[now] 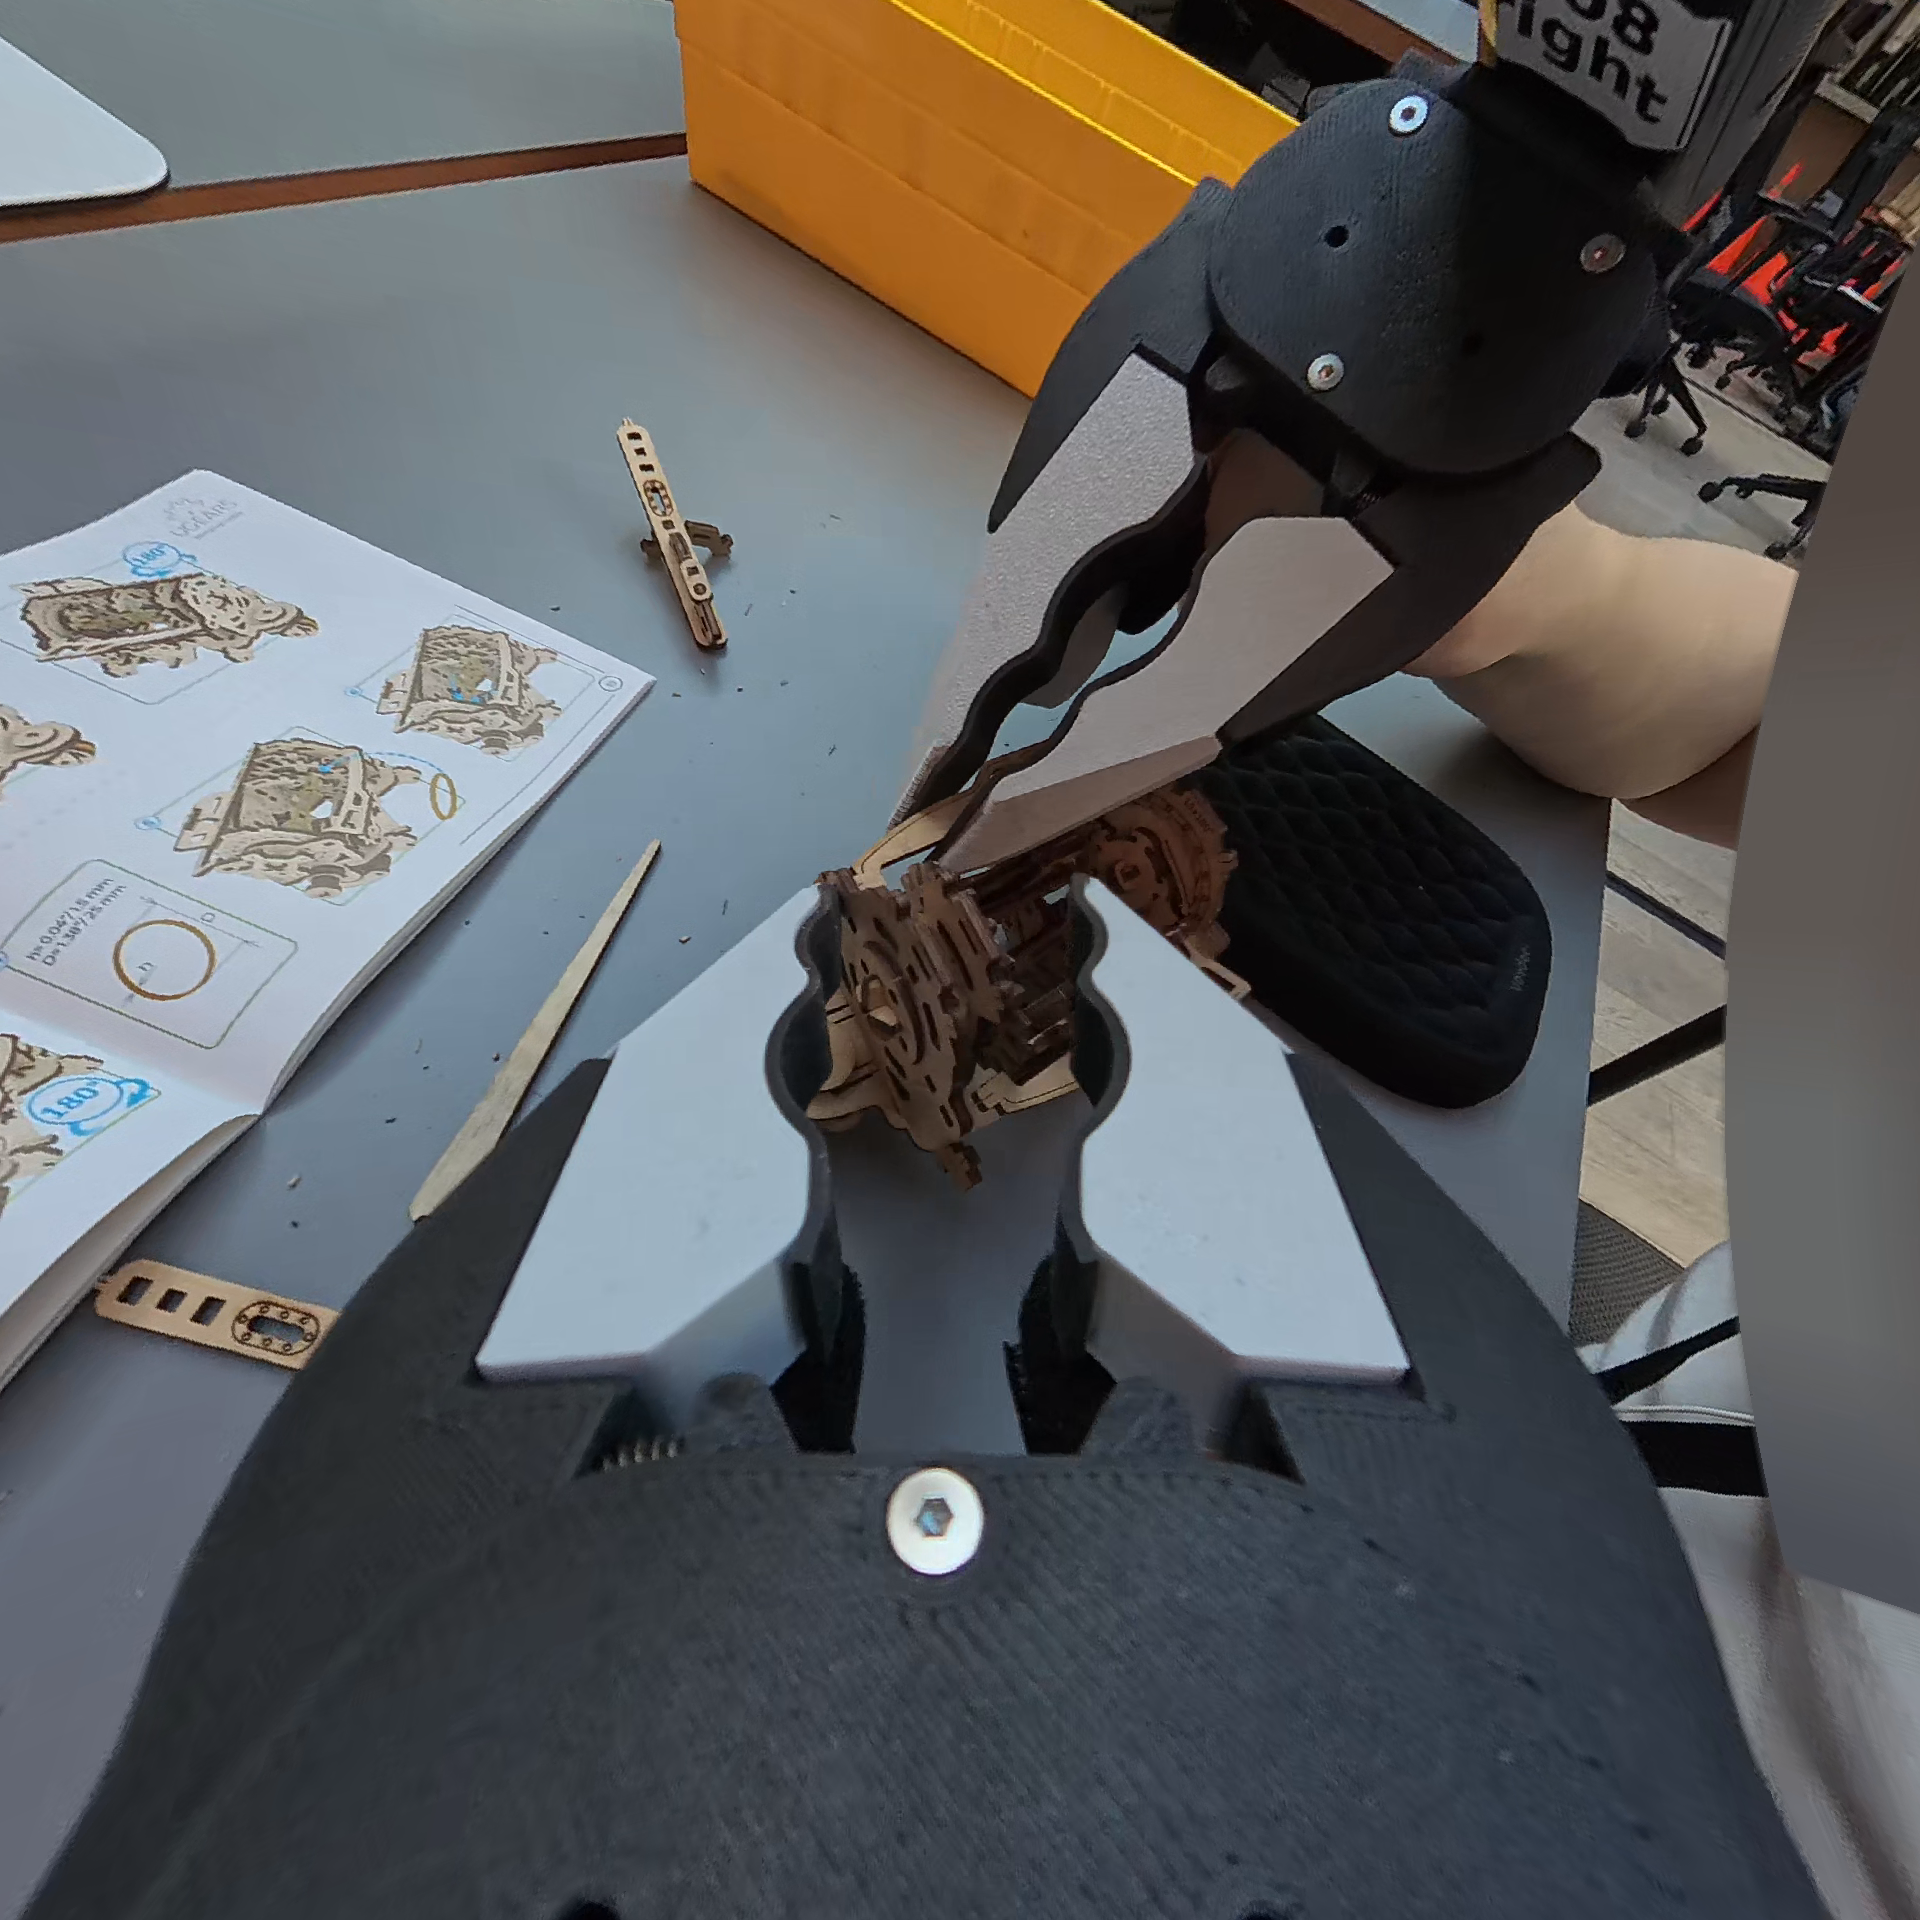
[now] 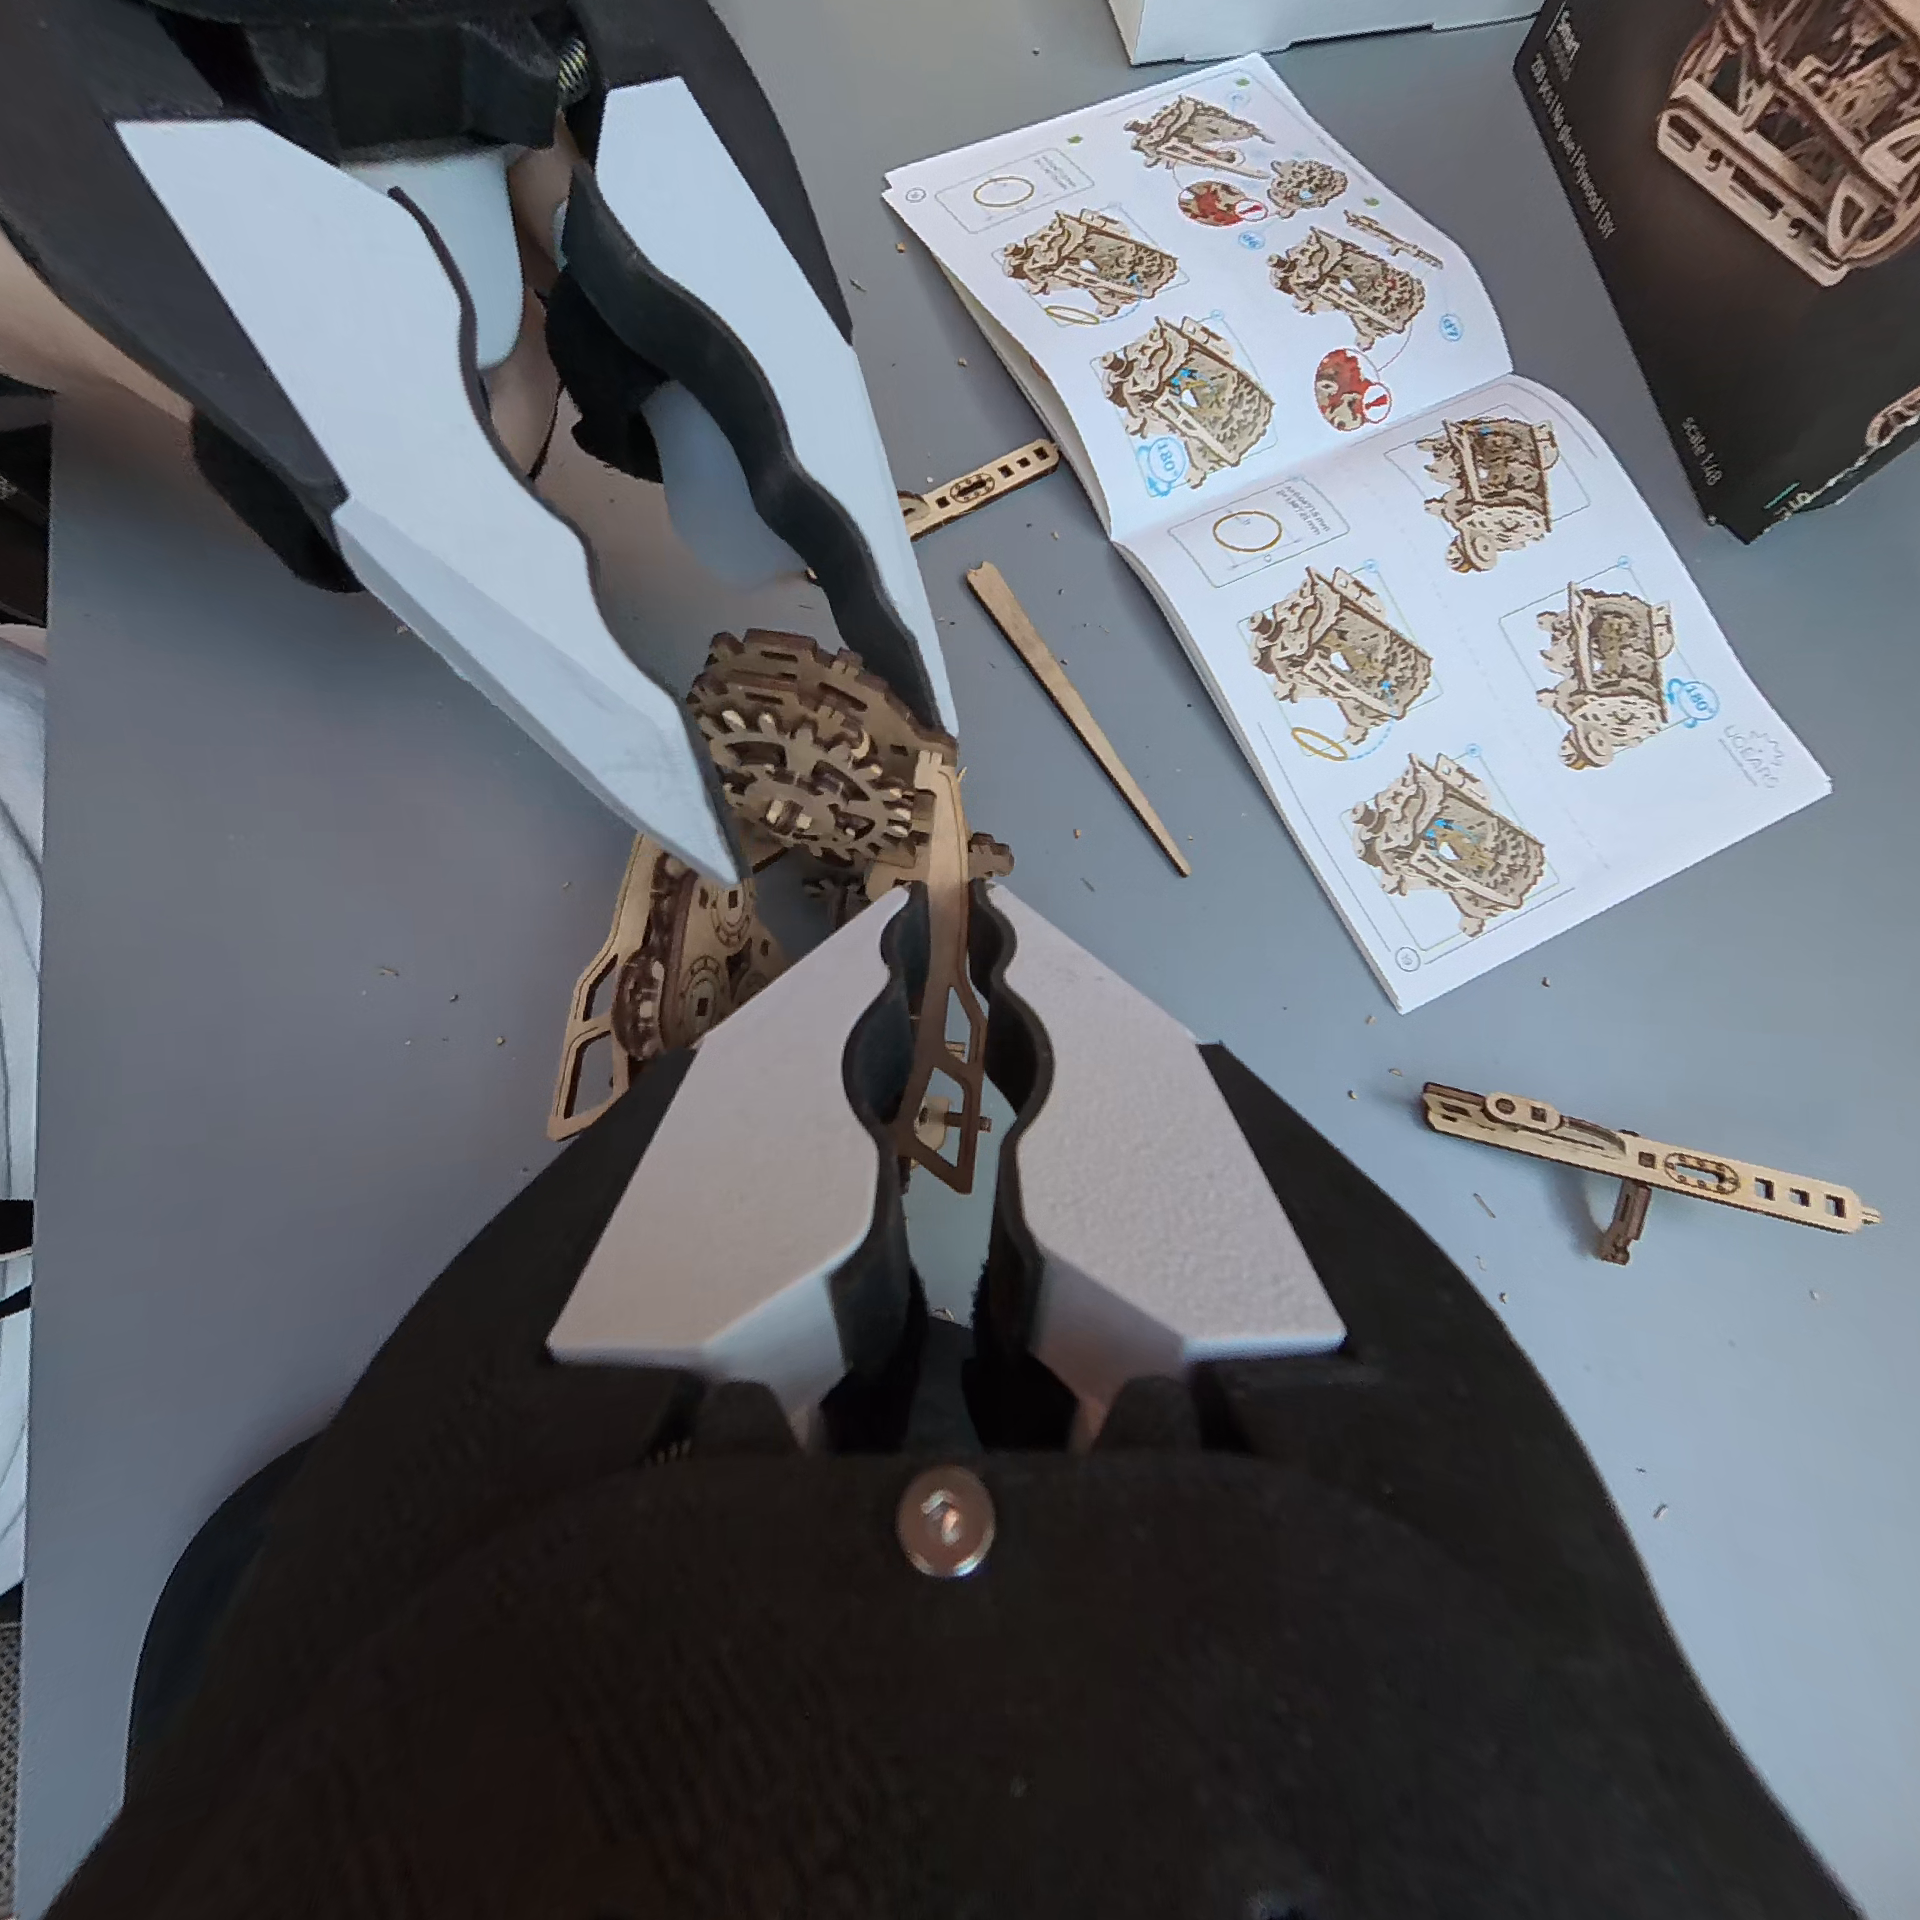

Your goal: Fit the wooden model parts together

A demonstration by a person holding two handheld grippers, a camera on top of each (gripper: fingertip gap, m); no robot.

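Observation:
The wooden gear model sits tilted between the fingers of my left gripper, which is shut on its gear end. In the right wrist view, the left gripper comes in from the upper left and clamps the model. My right gripper is shut on a thin flat wooden part. The part's far end touches the model beside the gears. In the left wrist view, the right gripper reaches down from the upper right with the thin part at the model's top.
On the grey table lie an open instruction booklet, a pointed wooden stick, a holed wooden strip and another wooden part. A yellow bin, a black pad and a black box stand nearby. Both grippers' tips are roughly 8 centimeters from the pointed wooden stick. My left wrist view looks at it from another angle.

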